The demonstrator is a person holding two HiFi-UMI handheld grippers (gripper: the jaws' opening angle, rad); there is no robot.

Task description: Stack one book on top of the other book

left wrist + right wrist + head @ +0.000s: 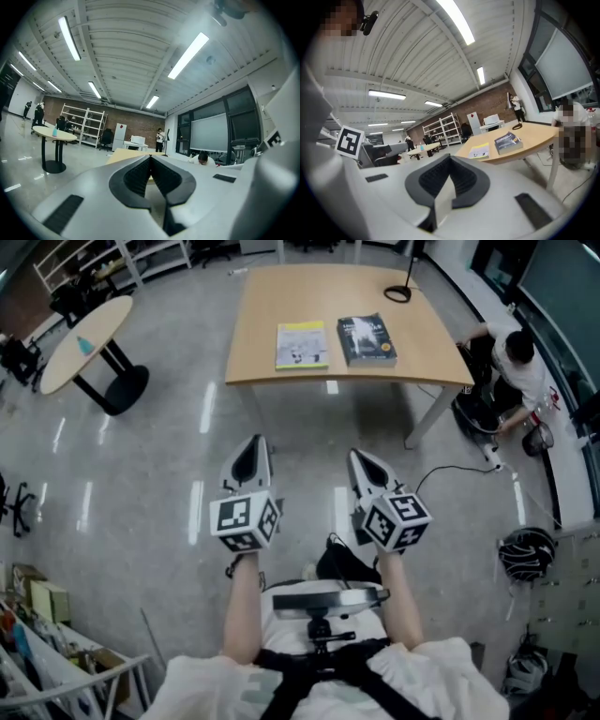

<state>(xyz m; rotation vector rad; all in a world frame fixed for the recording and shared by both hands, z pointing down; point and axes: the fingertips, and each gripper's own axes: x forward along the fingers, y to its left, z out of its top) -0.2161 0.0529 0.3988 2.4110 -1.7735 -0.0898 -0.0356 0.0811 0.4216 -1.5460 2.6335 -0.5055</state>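
Two books lie side by side on a wooden table (262,324) ahead: a yellow-and-white book (301,344) on the left and a dark book (366,339) on the right. The right gripper view shows the same yellow book (479,151) and dark book (506,142) far off. My left gripper (253,443) and right gripper (361,457) hover over the floor well short of the table, both shut with nothing between the jaws. In the left gripper view the left gripper (151,156) hides most of the table.
A round table (84,343) with a small bottle stands at the far left. A person (516,357) crouches right of the wooden table beside a cable (450,470) on the floor. A black lamp base (397,293) sits at the table's far edge. A helmet (527,554) lies at right.
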